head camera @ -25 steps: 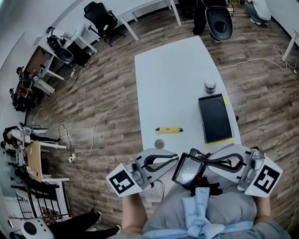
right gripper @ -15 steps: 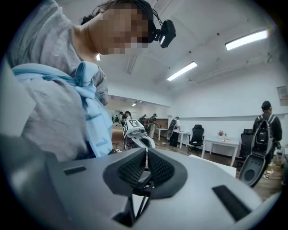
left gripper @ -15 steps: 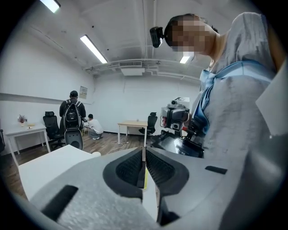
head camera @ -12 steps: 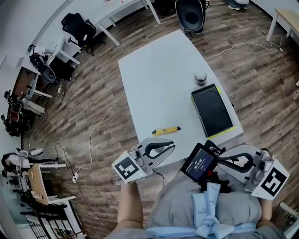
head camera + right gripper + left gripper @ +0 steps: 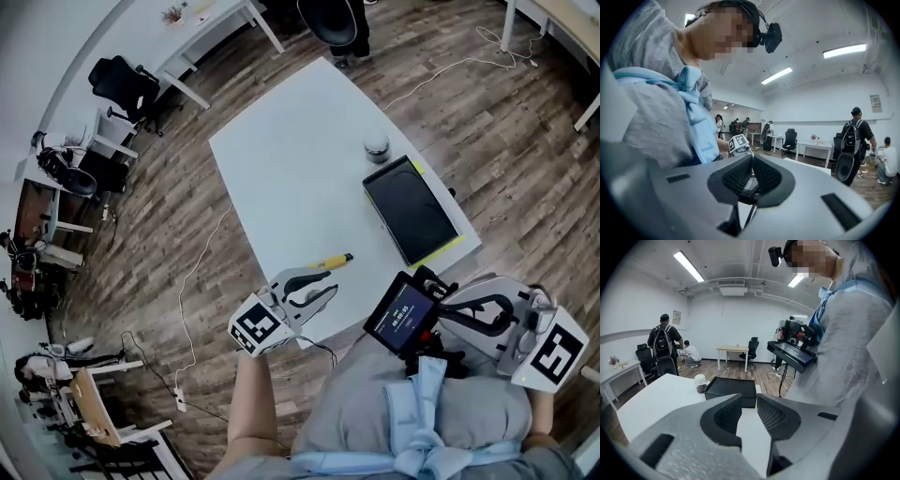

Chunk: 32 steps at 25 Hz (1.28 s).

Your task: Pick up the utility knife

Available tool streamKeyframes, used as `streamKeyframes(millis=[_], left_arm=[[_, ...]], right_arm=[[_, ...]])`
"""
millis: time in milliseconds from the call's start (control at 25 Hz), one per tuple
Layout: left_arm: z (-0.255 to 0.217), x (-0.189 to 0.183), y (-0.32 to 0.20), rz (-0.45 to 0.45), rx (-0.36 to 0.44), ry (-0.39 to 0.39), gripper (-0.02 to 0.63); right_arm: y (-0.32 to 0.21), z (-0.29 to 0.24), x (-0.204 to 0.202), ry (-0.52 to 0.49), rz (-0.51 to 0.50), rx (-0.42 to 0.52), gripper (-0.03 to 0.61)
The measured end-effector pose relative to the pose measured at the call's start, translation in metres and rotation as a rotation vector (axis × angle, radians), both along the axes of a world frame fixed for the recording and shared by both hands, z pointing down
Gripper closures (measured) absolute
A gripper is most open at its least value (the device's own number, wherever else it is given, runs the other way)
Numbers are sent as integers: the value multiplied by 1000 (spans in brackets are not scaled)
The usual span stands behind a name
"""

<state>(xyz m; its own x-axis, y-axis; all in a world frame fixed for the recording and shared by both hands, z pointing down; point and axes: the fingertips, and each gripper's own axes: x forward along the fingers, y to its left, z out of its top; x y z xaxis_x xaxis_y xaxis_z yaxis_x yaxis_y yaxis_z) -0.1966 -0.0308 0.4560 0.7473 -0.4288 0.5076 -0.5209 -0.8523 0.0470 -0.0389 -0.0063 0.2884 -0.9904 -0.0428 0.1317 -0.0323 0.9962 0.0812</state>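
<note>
The yellow utility knife lies flat near the front edge of the white table. My left gripper hangs just on the near side of it, tips close to the knife but apart from it. Its jaws are opening, and only bare table shows through the narrow gap in the left gripper view; the knife is out of sight there. My right gripper stays by the person's body off the table's front right corner, jaws closed together, beside a mounted phone.
A black tray lies at the table's right edge, with a small jar behind it. Office chairs, desks and floor cables surround the table. People stand at the room's far side.
The left gripper has come down and forward over the table's front edge to the knife, and its jaws have parted. The right gripper has kept its place by the body.
</note>
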Motion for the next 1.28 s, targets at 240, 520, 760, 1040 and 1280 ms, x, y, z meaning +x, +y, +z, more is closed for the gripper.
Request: streamKeyframes(millis=[240,520,760,1040,1280], left_arm=[[28,-7,-2,33,-54,-63,514],[71,-21,-12,74,-74,-201,488],[100,-24,-15,94,-129,-248,466],[148,-42,-21,107,-222,-369,463],[176,-51,-27,99,-284,-416,462]], right_arm=[[0,1,1,6,27,7,549],[-1,4,2,10,53,-3,549],[-2,4,2,22,58,-3,549],[-3,4,2,36,61,-7,549],[-3,6,3,43,73,-12,549]])
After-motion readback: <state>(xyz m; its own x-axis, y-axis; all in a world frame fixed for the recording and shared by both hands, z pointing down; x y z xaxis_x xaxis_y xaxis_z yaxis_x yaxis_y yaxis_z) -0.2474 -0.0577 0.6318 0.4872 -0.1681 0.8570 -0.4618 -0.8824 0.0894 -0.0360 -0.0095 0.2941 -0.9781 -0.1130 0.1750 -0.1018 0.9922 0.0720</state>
